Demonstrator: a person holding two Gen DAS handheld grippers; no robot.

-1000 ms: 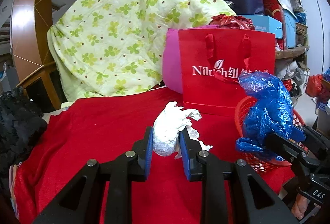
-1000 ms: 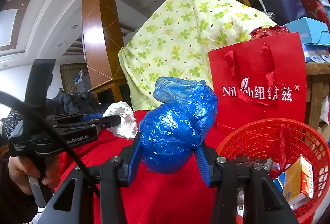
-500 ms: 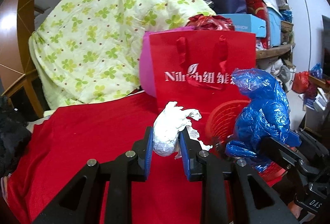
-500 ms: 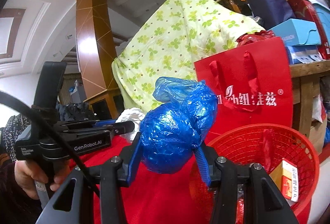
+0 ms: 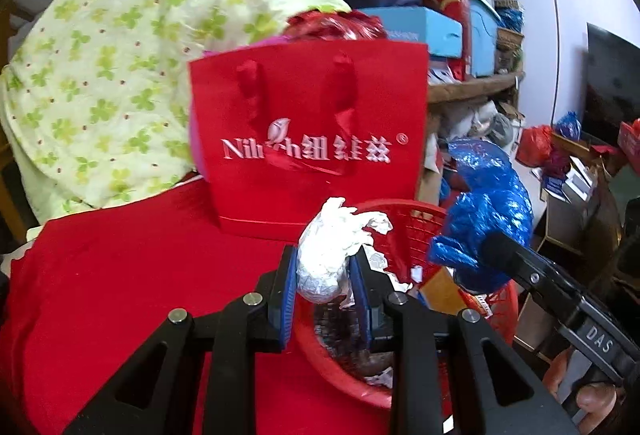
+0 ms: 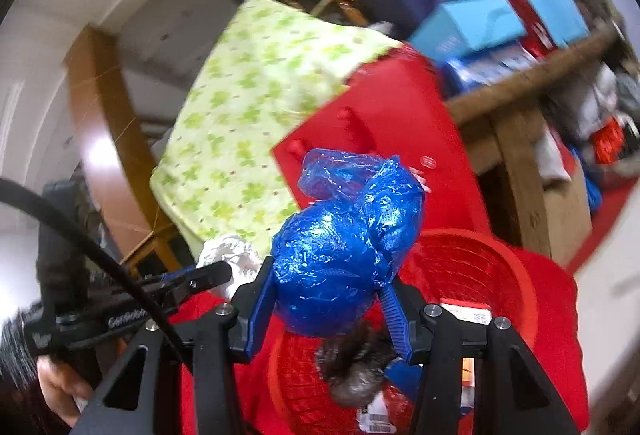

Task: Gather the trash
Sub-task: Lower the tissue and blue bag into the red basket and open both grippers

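My left gripper (image 5: 325,289) is shut on a white crumpled wad (image 5: 330,253) and holds it over the near rim of the red mesh basket (image 5: 418,219). My right gripper (image 6: 326,309) is shut on a blue plastic bag ball (image 6: 340,247) above the same red basket (image 6: 468,267), which holds trash: a dark clump, cartons and paper. The blue bag (image 5: 490,209) and the right gripper also show at the right of the left wrist view; the white wad (image 6: 230,255) and the left gripper show at the left of the right wrist view.
A red paper gift bag (image 5: 308,131) stands just behind the basket on the red cloth (image 5: 120,275). A green-patterned quilt (image 5: 120,55) is draped behind. A wooden shelf (image 6: 532,75) with blue and red boxes stands to the right.
Both grippers have moved right and forward with their loads and now hang over the red basket. The right wrist view has tilted downward and looks into the basket.
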